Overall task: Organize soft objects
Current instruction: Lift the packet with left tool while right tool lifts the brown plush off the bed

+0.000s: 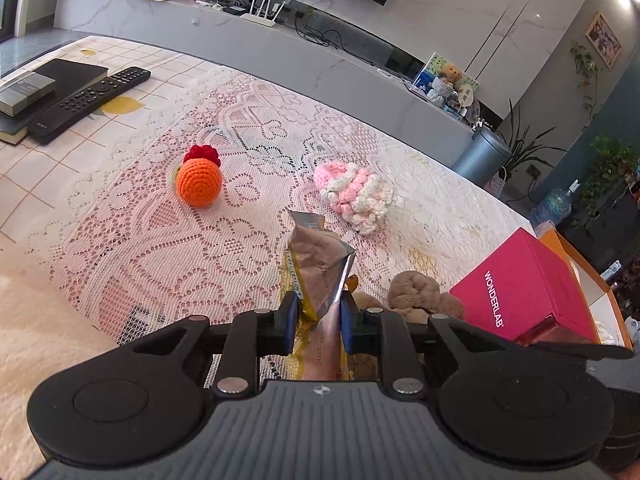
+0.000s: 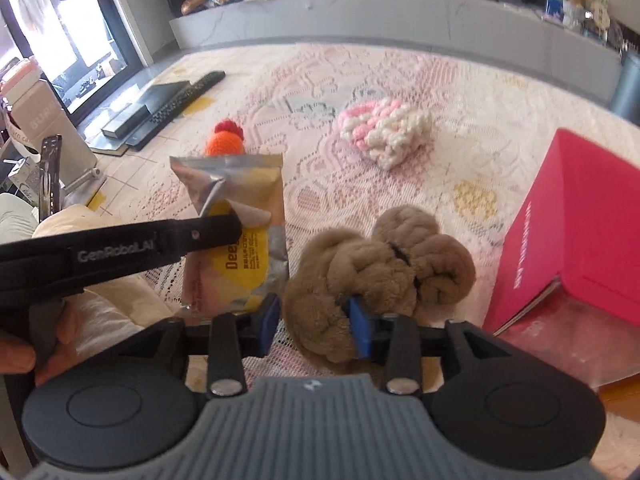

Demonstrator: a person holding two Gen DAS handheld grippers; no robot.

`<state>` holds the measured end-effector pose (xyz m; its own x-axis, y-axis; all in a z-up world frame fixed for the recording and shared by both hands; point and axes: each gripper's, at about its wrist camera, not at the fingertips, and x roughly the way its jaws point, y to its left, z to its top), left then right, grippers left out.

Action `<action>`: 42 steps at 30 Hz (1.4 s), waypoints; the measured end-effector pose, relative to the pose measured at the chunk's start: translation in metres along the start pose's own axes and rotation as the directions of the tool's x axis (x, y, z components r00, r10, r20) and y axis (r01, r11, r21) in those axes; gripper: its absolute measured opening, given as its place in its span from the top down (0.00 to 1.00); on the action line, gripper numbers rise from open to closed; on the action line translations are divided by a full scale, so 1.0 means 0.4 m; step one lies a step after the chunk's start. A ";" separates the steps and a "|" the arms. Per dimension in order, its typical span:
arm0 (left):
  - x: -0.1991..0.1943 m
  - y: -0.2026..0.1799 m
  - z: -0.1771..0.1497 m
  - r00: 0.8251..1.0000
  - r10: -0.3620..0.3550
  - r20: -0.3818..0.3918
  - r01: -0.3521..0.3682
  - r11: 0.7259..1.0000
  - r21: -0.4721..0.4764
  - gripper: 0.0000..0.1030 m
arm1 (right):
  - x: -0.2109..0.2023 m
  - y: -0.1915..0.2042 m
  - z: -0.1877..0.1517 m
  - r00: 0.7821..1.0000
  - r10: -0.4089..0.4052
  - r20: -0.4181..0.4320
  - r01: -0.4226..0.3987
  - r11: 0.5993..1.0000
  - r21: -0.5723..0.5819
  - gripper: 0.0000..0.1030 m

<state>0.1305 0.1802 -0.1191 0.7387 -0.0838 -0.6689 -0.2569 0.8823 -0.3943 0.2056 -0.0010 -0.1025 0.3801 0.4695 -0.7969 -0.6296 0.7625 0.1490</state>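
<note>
A foil snack pouch (image 1: 320,276) is held upright at lower centre in the left gripper (image 1: 318,320), while the brown plush toy (image 2: 372,276) on the lace-covered bench (image 2: 460,92) sits between the right gripper's (image 2: 316,328) part-open fingers and could be dragged or dropped if lifted loosely.

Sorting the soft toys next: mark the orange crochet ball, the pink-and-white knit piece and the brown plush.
orange crochet ball (image 1: 199,184), left wrist view, centre of the ball.
pink-and-white knit piece (image 1: 354,196), left wrist view, its middle.
brown plush (image 2: 376,268), right wrist view, central folds.
</note>
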 end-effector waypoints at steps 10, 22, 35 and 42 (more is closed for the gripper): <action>0.005 -0.001 -0.002 1.000 0.010 -0.009 -0.011 1.000 -0.008 0.77 | 0.027 0.052 -0.004 0.999 -0.017 0.038 0.027 0.959 -0.281 0.54; 0.021 0.004 0.000 1.000 0.002 -0.029 -0.002 1.000 -0.018 0.77 | 0.114 0.002 -0.026 0.992 0.031 -0.122 -0.051 0.985 -0.167 0.52; 0.019 0.002 -0.001 1.000 0.004 -0.030 -0.005 1.000 -0.015 0.77 | -0.015 0.045 -0.022 0.999 -0.039 -0.005 0.036 0.964 -0.262 0.52; 0.013 -0.009 -0.005 0.995 -0.094 -0.040 0.095 0.996 0.003 0.77 | 0.006 -0.006 -0.018 0.997 -0.010 -0.080 0.000 0.992 -0.124 0.62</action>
<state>0.1340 0.1757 -0.1224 0.7342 -0.1850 -0.6532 -0.1839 0.8720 -0.4537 0.2031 -0.0048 -0.1092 0.3308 0.4243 -0.8430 -0.7086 0.7016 0.0751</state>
